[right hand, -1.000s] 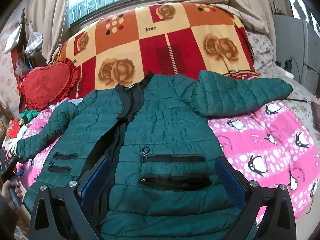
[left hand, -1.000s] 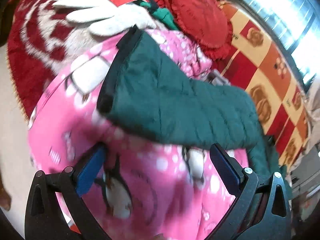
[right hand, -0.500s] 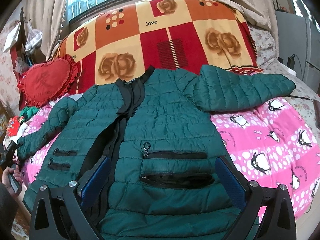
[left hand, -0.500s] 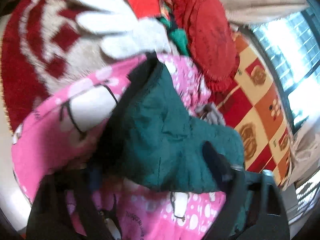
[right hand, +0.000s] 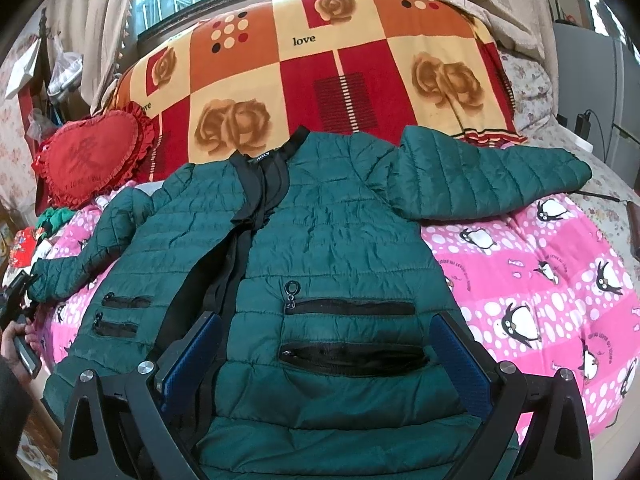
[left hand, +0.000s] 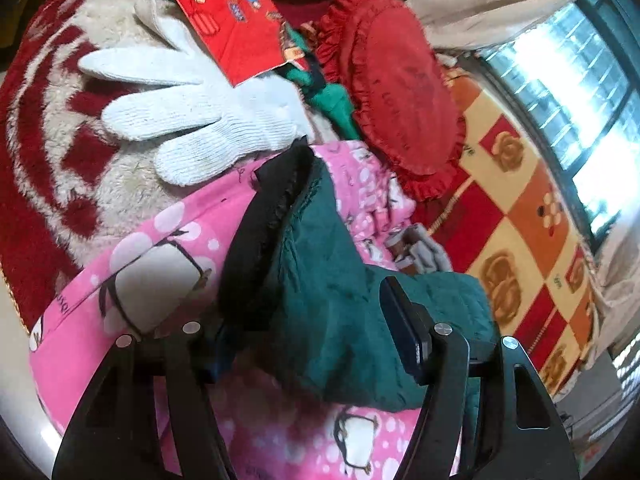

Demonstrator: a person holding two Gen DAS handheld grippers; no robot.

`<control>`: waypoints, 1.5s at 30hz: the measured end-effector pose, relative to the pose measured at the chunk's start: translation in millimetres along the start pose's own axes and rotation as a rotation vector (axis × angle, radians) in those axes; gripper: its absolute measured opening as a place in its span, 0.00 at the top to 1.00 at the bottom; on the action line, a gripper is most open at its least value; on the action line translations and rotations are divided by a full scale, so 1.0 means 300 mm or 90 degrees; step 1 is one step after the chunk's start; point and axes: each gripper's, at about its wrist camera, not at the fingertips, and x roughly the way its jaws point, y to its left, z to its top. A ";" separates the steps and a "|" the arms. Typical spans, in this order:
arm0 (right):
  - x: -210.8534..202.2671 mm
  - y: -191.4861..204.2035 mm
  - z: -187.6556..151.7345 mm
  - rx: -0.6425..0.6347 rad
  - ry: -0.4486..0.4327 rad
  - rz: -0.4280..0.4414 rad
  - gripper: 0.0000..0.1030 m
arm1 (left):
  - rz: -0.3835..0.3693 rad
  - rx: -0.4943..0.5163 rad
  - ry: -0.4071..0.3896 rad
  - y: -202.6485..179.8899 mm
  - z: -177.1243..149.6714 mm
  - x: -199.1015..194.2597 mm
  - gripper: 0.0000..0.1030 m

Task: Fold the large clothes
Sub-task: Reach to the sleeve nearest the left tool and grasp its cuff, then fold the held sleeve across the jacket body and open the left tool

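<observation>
While the right gripper [right hand: 326, 350] is hovering open, the left gripper [left hand: 308, 320] is straddling the jacket [right hand: 312, 248] sleeve [left hand: 320, 280], which is running rightward; grip unclear.

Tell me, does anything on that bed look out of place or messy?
A few things. A white knit glove lies loose on the fuzzy red-and-cream blanket, partly under a red printed card. The green jacket lies unzipped, its front gaping, one sleeve flung sideways. Nothing looks spilled or torn.

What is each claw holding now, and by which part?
The left claw straddles the jacket sleeve's cuff end; its grip cannot be told. The right claw holds nothing.
</observation>
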 end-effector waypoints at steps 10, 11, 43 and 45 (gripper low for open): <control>-0.002 -0.002 -0.002 0.007 -0.001 -0.030 0.01 | 0.000 -0.051 0.021 -0.005 0.052 -0.024 0.80; -0.005 -0.006 -0.003 0.012 -0.003 -0.033 0.01 | -0.001 -0.039 0.018 -0.020 0.058 -0.036 0.80; 0.062 -0.132 0.107 0.107 -0.026 -0.107 0.01 | -0.270 0.341 0.240 -1.273 -0.614 0.332 0.80; 0.064 -0.135 0.107 0.115 -0.024 -0.102 0.01 | -0.245 0.344 0.233 -1.216 -0.628 0.317 0.80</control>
